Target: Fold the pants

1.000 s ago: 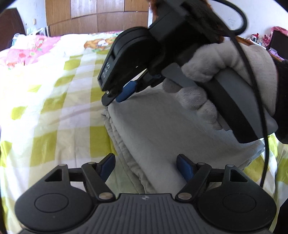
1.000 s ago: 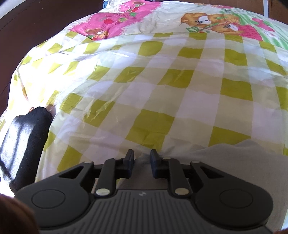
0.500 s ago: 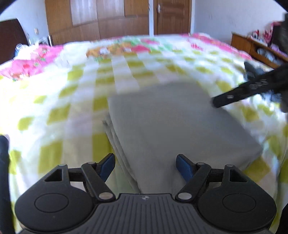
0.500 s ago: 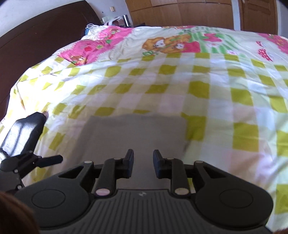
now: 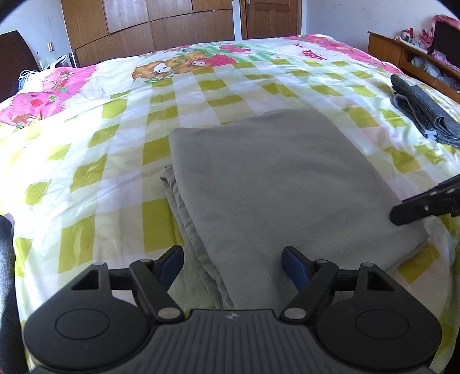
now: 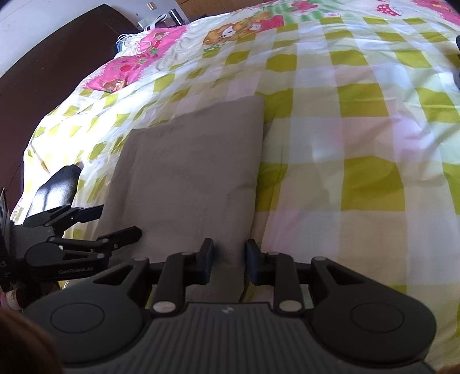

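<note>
The grey pants (image 5: 276,184) lie folded into a flat rectangle on the checked bedspread (image 5: 120,161); they also show in the right wrist view (image 6: 189,172). My left gripper (image 5: 233,263) is open and empty, hovering above the near left edge of the pants. It shows in the right wrist view (image 6: 112,221) at the pants' left side. My right gripper (image 6: 228,263) has its jaws a narrow gap apart with nothing between them, above the near right corner. One of its fingers (image 5: 417,208) enters the left wrist view at the right.
A folded dark grey garment (image 5: 417,112) lies on the bed at the far right. A wooden shelf (image 5: 408,57) stands beyond it. Wooden wardrobes (image 5: 172,26) line the far wall. A dark headboard (image 6: 43,77) borders the bed's left side.
The right gripper has pulled away from the pants' far edge to their near right side. Both grippers have drawn back from the folded pants. The left gripper stays open.
</note>
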Demonstrator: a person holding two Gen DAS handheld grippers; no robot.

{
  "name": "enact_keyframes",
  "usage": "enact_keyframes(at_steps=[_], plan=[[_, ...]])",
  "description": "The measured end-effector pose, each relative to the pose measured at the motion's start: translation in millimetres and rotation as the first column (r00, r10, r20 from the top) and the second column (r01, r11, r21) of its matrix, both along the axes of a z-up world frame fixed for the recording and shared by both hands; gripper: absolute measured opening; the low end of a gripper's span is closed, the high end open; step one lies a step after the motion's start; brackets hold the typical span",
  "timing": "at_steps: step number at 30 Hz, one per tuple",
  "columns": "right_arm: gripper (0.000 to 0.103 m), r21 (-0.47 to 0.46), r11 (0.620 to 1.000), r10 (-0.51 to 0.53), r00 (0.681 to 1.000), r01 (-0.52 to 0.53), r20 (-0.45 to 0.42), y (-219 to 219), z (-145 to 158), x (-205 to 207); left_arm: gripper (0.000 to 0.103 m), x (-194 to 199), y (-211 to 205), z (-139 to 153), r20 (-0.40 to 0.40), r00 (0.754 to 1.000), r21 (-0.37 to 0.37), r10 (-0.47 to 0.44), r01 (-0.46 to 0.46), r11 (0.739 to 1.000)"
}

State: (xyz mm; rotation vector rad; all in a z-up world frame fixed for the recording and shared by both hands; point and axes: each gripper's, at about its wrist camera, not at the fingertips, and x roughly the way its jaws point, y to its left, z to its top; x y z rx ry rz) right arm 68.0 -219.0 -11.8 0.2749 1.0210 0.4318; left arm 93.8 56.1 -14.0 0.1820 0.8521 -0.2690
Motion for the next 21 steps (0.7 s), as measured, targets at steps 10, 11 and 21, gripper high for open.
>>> enact_keyframes(at_steps=[10, 11, 21], plan=[[0.037, 0.036, 0.998, -0.051, 0.997, 0.049, 0.057, -6.8, 10.5, 39.8, 0.087, 18.3, 16.2, 24.2, 0.052, 0.998, -0.052, 0.024, -0.022, 0.998], [0.037, 0.046, 0.997, -0.058, 0.997, 0.056, 0.050, -4.3, 6.4, 45.5, 0.087, 21.9, 15.8, 21.9, 0.050, 0.999, -0.053, 0.022, -0.019, 0.998], [0.042, 0.063, 0.998, -0.018, 1.000, 0.017, 0.017, 6.6, -14.8, 46.4, 0.093, 38.7, 34.6, -9.0, -0.022, 0.998, -0.120, 0.050, -0.052, 0.991]])
